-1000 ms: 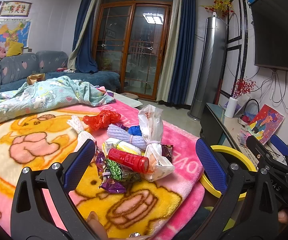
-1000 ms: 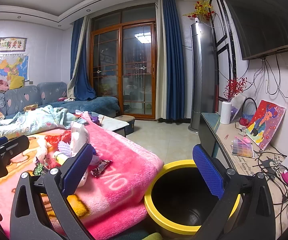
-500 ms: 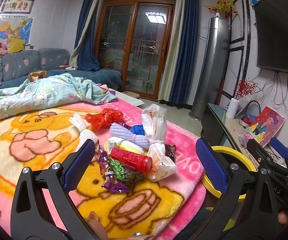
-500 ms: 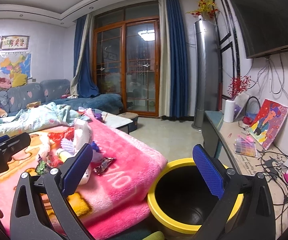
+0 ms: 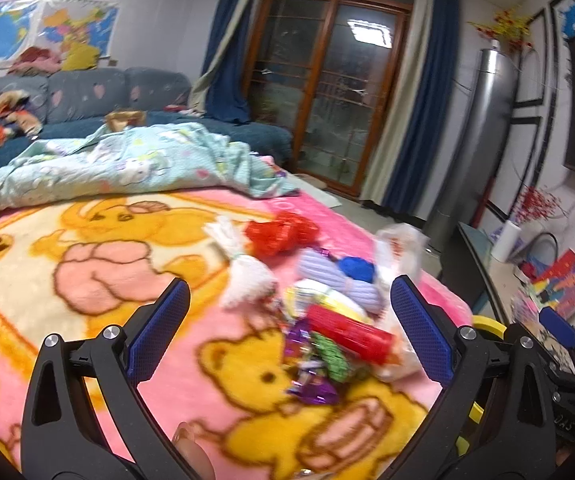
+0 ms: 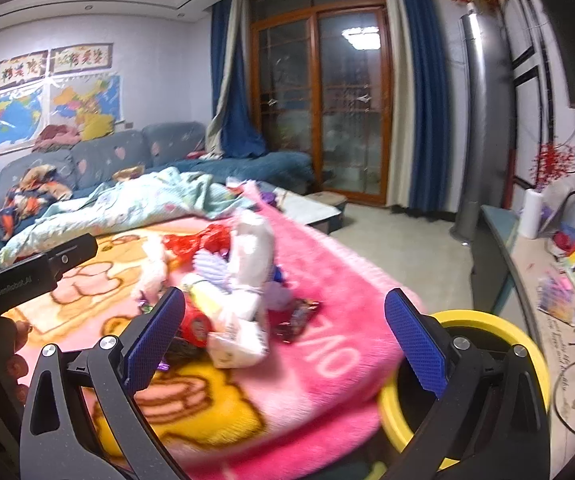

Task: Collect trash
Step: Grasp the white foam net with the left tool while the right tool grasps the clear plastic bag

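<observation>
In the left wrist view, the left gripper [image 5: 289,330] is hanging wide open and empty over the trash pile [image 5: 327,304], which is sitting right of centre on the pink blanket [image 5: 87,280].

In the right wrist view, the right gripper [image 6: 283,338] is gaping wide, holding nothing, with the trash pile [image 6: 227,280] at centre left and the yellow bin [image 6: 527,352] lying at lower right.

pink cartoon blanket [image 5: 87,280], blue sofa [image 5: 87,92], wall maps [image 6: 47,112]

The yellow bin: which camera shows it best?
The right wrist view: the yellow bin shows most of its rim and its dark inside, beside the pink blanket. The left wrist view catches only a sliver of rim behind the fingers.
</observation>
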Tool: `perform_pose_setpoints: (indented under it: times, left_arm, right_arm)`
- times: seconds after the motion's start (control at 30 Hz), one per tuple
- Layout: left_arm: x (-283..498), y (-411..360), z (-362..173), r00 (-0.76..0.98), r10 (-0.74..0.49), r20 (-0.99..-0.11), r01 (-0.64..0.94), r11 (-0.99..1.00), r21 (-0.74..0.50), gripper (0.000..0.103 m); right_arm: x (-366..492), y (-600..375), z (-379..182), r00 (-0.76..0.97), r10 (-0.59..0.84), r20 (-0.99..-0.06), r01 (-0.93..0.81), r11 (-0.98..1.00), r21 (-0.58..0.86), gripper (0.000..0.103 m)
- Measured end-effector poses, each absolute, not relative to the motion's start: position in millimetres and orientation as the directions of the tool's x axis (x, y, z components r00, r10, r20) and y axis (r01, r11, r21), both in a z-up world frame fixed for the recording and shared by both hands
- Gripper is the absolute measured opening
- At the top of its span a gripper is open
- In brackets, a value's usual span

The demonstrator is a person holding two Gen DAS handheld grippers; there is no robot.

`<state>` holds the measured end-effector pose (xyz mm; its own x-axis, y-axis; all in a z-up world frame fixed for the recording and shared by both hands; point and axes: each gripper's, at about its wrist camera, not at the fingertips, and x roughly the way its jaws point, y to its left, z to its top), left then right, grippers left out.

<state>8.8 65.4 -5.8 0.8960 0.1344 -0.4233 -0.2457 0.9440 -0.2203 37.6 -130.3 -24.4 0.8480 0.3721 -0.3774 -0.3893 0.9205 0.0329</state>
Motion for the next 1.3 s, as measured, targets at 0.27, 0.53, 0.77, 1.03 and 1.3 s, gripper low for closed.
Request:
perform_pose_setpoints:
  times: [0.27, 0.53, 0.77, 1.03, 1.3]
  left_arm:
    - [29.6, 123.9, -4.9, 0.866, 0.17, -0.47, -0.318, 0.913, -0.257, 0.092]
    - [79.9, 150.0, -20.6, 0.821, 0.111, -0.56, -0.327, 0.895, -0.302, 0.092]
    - [127.3, 150.5, -46.8, 0.76, 0.059, -0.647, -0.336, 0.888, -0.313, 0.092]
    - [151.2, 157.7, -73.7, 0.725, -0.039, -0.688, -0.343, 0.845, -0.41, 0.09]
    - [152.2, 156.3, -90.3, 0.695, -0.076, -0.715, -0.351, 0.832, -0.43, 0.056]
  right_arm:
    - [74.7, -87.3, -19.6, 0.783, 0.428, -0.452, -0.466, 0.884, 0.031, 0.097]
    - [122.2, -78.8, -29.5, 0.743, 0.4, -0.536, -0.448, 0.893, 0.045, 0.097]
    - [158.3, -75.9, -41.0, 0.713, 0.393, -0.581, -0.427, 0.9, 0.084, 0.096]
    - [182.7, -59.1, -55.6, 0.63, 0.439, -0.641, -0.475, 0.87, 0.13, 0.062]
    - [180.8, -69.1, -58.5, 0.612, 0.483, -0.626, -0.477, 0.857, 0.196, 0.039]
